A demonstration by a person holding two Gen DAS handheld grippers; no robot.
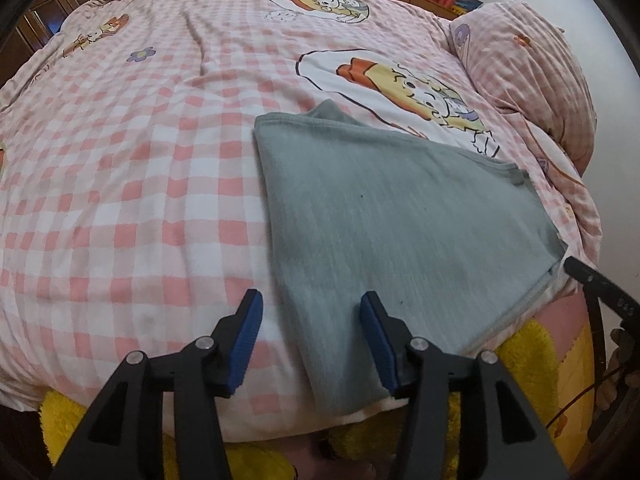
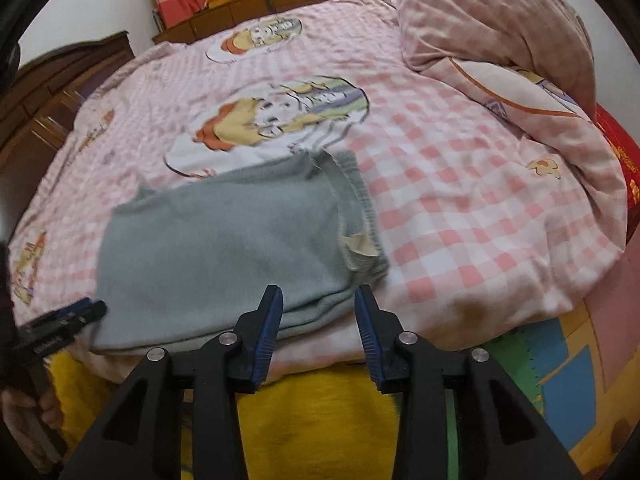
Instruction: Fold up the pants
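Grey-green pants (image 1: pixel 400 208) (image 2: pixel 224 240) lie folded flat near the front edge of a pink-checked bed (image 1: pixel 120 160) (image 2: pixel 460 208). Their elastic waistband (image 2: pixel 360 208), with a beige label showing, is on the right in the right wrist view. My left gripper (image 1: pixel 311 300) is open above the pants' near left corner; its blue pads do not press the cloth. It also shows at the left edge of the right wrist view (image 2: pixel 68 320). My right gripper (image 2: pixel 318 294) is open over the near edge by the waistband, with nothing clamped. Its tip appears in the left wrist view (image 1: pixel 592 280).
A bunched pink-checked quilt or pillow (image 1: pixel 528 72) (image 2: pixel 500 40) is heaped at the right of the bed. A yellow fleece cover (image 1: pixel 532 344) (image 2: pixel 320 412) hangs below the bed's front edge. Wooden furniture (image 2: pixel 60 92) stands at the left, and a wooden headboard shelf at the far side.
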